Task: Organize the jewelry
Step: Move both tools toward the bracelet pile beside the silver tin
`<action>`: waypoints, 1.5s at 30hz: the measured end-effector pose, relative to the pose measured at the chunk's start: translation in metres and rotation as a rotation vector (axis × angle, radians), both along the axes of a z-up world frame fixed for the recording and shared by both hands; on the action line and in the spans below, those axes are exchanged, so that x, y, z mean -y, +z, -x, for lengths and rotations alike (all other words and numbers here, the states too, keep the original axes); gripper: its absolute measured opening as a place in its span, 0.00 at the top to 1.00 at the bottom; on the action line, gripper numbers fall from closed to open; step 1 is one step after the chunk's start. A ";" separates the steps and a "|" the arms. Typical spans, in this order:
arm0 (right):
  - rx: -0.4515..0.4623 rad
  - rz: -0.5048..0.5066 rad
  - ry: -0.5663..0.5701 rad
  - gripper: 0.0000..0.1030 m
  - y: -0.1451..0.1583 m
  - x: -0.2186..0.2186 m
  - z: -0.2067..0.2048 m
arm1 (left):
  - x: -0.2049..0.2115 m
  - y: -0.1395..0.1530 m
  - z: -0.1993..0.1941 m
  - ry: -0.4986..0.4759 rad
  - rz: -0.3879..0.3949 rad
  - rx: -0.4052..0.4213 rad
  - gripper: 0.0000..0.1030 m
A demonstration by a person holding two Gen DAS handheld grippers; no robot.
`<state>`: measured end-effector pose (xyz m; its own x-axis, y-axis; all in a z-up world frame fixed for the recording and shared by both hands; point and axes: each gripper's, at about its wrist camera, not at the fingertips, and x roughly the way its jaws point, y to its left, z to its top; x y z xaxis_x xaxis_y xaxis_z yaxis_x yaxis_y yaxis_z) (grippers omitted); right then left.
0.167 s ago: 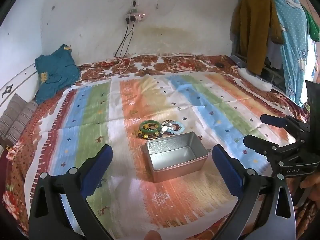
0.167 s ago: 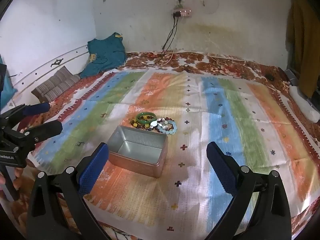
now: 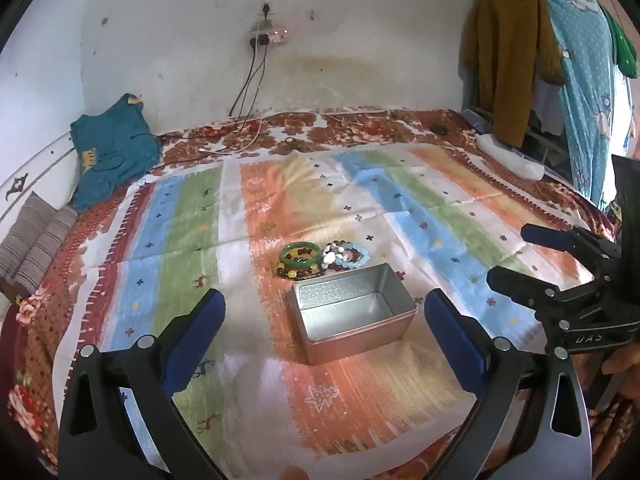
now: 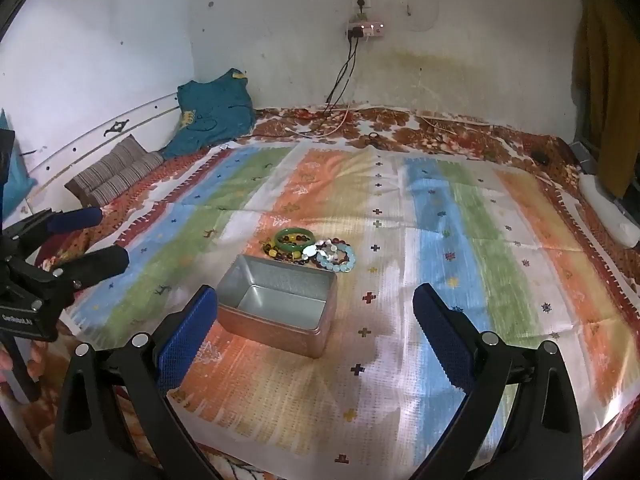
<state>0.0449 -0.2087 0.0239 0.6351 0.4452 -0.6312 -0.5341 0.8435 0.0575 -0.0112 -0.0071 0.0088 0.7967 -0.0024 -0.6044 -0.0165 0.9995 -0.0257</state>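
Silvery rectangular tin (image 3: 352,314) (lidless) sits just before beaded bracelets (image 3: 320,258) on striped cloth (image 3: 440,216); left gripper (image 3: 324,332) and right gripper (image 4: 316,332) gape wide, holding nothing.

The cloth (image 3: 192,240) has stripes of blue, green, white and orange, dotted with small dark crosses, and a red-brown edge. Under it lies a brown floral sheet (image 3: 360,124). The tin (image 3: 354,314) is silver. One bangle (image 3: 301,255) is green; the beads (image 3: 352,254) are pale blue, white, amber and dark brown. The pads (image 3: 200,324) are blue on black frames. The bundle (image 3: 112,152) is teal, the cushion (image 3: 34,240) grey-striped, the wall (image 3: 360,20) white with a yellowish stain.
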 end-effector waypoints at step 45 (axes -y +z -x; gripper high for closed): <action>-0.077 0.081 -0.060 0.04 -0.015 -0.009 -0.021 | -0.031 -0.014 -0.034 0.141 0.035 -0.150 0.05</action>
<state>0.0662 -0.1996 0.0089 0.6075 0.3537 -0.7112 -0.4795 0.8771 0.0266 0.0230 0.0242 -0.0057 0.6918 0.0793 -0.7177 -0.1623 0.9856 -0.0476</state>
